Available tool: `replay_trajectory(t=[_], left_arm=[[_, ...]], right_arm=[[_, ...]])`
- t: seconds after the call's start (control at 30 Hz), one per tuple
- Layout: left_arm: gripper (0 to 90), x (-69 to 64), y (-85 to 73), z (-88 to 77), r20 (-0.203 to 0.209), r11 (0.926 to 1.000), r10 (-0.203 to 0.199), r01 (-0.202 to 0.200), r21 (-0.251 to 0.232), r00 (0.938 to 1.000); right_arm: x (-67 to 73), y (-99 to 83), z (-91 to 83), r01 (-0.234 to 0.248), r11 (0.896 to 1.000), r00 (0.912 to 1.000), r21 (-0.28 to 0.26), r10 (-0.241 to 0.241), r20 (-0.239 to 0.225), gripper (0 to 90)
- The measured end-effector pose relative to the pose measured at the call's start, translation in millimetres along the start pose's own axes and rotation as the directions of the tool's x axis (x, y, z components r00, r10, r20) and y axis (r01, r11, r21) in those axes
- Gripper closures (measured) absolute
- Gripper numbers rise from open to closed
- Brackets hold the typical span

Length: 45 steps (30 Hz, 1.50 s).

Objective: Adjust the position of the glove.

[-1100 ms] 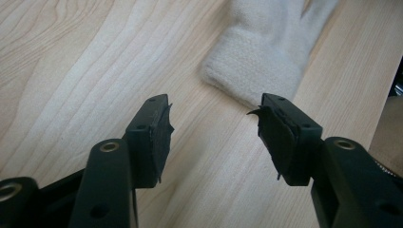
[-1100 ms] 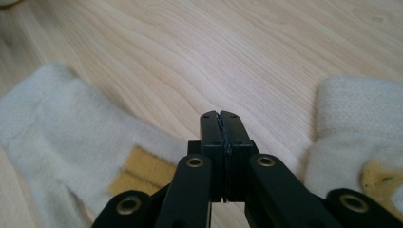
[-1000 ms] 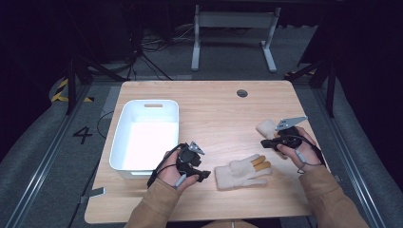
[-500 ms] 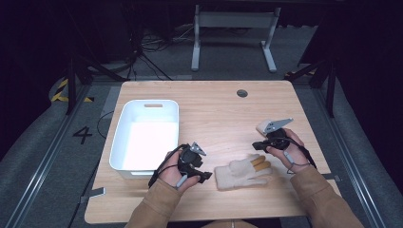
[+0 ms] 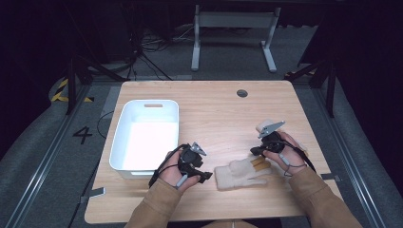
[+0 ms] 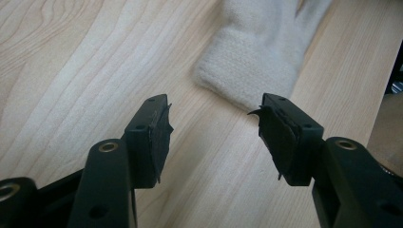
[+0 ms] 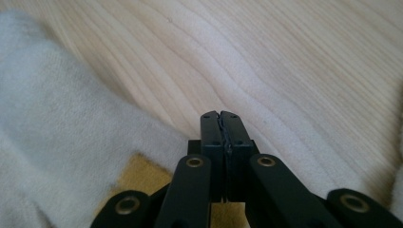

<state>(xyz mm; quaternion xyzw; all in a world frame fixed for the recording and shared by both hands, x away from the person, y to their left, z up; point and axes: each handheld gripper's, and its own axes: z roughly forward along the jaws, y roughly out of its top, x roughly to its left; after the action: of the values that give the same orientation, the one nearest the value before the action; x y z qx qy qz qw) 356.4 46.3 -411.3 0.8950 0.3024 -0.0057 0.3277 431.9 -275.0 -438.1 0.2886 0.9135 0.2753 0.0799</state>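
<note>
Hovering just left of the cream glove (image 5: 240,173): left gripper (image 5: 205,175), jaws spread, nothing between. Resting at the glove's fingertip end: right gripper (image 5: 253,152), jaws pressed together, empty.

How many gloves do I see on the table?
1. The cream knit glove lies near the table's front edge, between the two grippers. Something pale shows under the right hand, partly hidden, so I cannot tell if it is a second glove.
</note>
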Motion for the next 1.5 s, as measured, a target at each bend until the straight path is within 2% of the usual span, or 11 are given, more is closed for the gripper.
replay_trajectory(t=[0.27, 0.93, 1.07, 1.1, 1.13, 1.17, 1.2, 1.27, 1.3, 1.33, 1.5], left_arm=[[44.8, -0.8, 3.6, 2.0, 0.007, 1.0000, 0.010, -0.010, 0.000, 0.9999], [44.6, -0.7, 10.2, 4.7, 0.027, 0.9997, 0.022, -0.022, -0.006, 0.9994], [44.6, -0.2, 9.8, 4.2, 0.027, 0.9998, 0.018, -0.018, -0.009, 0.9995], [44.6, 0.1, 9.6, 3.8, 0.027, 0.9998, 0.015, -0.014, -0.010, 0.9995], [44.6, 0.2, 9.5, 3.6, 0.026, 0.9998, 0.014, -0.014, -0.011, 0.9996], [44.6, 0.2, 9.5, 3.6, 0.026, 0.9998, 0.014, -0.014, -0.011, 0.9996], [44.6, 0.2, 9.5, 3.5, 0.026, 0.9998, 0.014, -0.014, -0.011, 0.9996], [44.6, 0.2, 9.2, 3.4, 0.025, 0.9999, 0.014, -0.013, -0.011, 0.9996], [44.6, 0.2, 9.0, 3.2, 0.023, 0.9998, 0.014, -0.013, -0.012, 0.9996], [44.6, 0.2, 8.8, 3.1, 0.022, 0.9998, 0.013, -0.013, -0.012, 0.9997], [44.5, 0.5, 7.6, 2.4, 0.020, 0.9999, 0.010, -0.009, -0.011, 0.9998]], right_arm=[[4.0, -5.2, -3.0, -0.007, 0.999, 1.0000, 0.044, 0.007, -0.004, 90.0], [14.5, -14.3, -12.5, -0.025, 0.993, 0.9969, 0.116, 0.033, -0.071, 90.0], [12.3, -14.2, -15.7, -0.036, 0.996, 0.9966, 0.087, 0.042, -0.071, 90.0], [8.3, -13.9, -21.7, -0.040, 0.998, 0.9982, 0.042, 0.042, -0.043, 87.6], [6.4, -13.7, -24.1, -0.048, 0.999, 0.9984, 0.014, 0.048, -0.028, 84.3], [6.4, -13.7, -24.1, -0.048, 0.999, 0.9984, 0.014, 0.048, -0.028, 84.3], [3.7, -13.6, -28.1, -0.051, 0.998, 0.9987, -0.025, 0.051, -0.007, 80.1], [-2.7, -14.3, -38.1, -0.084, 0.991, 0.9957, -0.105, 0.088, 0.030, 75.6], [-6.0, -15.6, -42.7, -0.113, 0.984, 0.9933, -0.139, 0.115, 0.006, 71.8], [-7.9, -16.3, -45.4, -0.123, 0.980, 0.9921, -0.154, 0.125, 0.004, 70.9], [-19.1, -19.5, -53.9, -0.148, 0.964, 0.9841, -0.222, 0.166, 0.064, 62.3]])
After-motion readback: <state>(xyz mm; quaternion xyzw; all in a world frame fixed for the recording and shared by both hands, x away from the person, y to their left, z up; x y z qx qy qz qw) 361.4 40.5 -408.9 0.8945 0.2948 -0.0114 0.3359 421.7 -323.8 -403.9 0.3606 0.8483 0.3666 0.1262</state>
